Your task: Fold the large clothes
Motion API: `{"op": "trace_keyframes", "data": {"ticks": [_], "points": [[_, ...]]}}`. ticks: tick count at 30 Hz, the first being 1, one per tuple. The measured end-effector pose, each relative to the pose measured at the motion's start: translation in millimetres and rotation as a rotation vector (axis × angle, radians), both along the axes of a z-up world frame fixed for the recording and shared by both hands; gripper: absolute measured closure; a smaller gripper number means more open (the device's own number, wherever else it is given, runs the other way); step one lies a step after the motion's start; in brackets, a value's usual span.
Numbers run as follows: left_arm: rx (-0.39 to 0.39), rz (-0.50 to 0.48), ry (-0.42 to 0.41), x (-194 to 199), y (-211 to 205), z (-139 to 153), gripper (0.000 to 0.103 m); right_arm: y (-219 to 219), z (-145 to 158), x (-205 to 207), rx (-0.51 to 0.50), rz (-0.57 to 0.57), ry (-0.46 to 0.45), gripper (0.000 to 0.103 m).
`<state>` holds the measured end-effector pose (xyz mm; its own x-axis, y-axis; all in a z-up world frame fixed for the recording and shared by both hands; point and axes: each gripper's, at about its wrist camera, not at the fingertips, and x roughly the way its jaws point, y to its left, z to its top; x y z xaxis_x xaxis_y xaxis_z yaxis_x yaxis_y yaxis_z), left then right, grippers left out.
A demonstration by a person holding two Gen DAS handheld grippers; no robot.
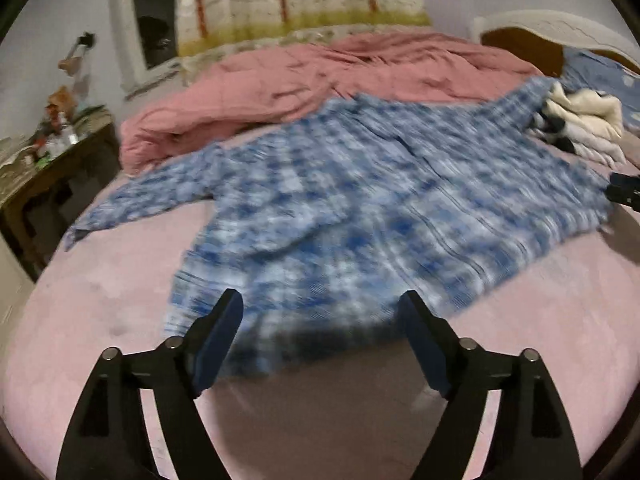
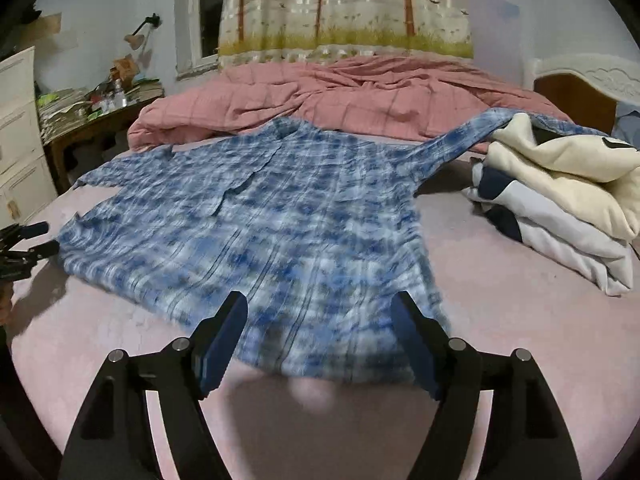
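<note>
Here, a blue and white checked shirt lies spread out flat on a pink bed, its front facing up and its hem toward the near edge. One sleeve stretches out toward the bed's left edge; the other reaches toward the far right corner, where its end rests on a heap of cream, white and dark clothes. Behind the shirt, a rumpled rose-coloured quilt is bunched along the far edge of the bed, below a patterned curtain.

The left tongs hover over the left part of the hem, fingers spread wide apart and holding nothing. The right tongs hover over the right part of the hem, likewise spread wide and holding nothing. Whether either set touches the cloth cannot be told, as both views are blurred.

In the right camera's view the left tongs also show at the bed's left edge, just beside the shirt's lower left corner. Beyond that edge stands a cluttered wooden side table, and a wooden headboard rises past the right edge.
</note>
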<state>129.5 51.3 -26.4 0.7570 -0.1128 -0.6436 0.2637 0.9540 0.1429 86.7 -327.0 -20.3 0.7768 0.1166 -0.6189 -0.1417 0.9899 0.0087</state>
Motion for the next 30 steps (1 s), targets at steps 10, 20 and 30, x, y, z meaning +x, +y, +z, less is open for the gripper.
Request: {"op": "trace_keyframes", "data": {"ticks": [10,20,30], "points": [[0.120,0.056,0.057,9.2,-13.1,-22.2,0.017,41.5,-25.7,6.8,-0.226,0.053,0.112,0.016],[0.245,0.255,0.046,32.4,13.2,-32.2,0.027,7.6,-32.7,23.3,-0.245,-0.100,0.160,0.017],[0.126,0.253,0.065,37.8,35.0,-18.0,0.097,-29.0,-15.9,22.1,-0.085,-0.101,0.116,0.096]]}}
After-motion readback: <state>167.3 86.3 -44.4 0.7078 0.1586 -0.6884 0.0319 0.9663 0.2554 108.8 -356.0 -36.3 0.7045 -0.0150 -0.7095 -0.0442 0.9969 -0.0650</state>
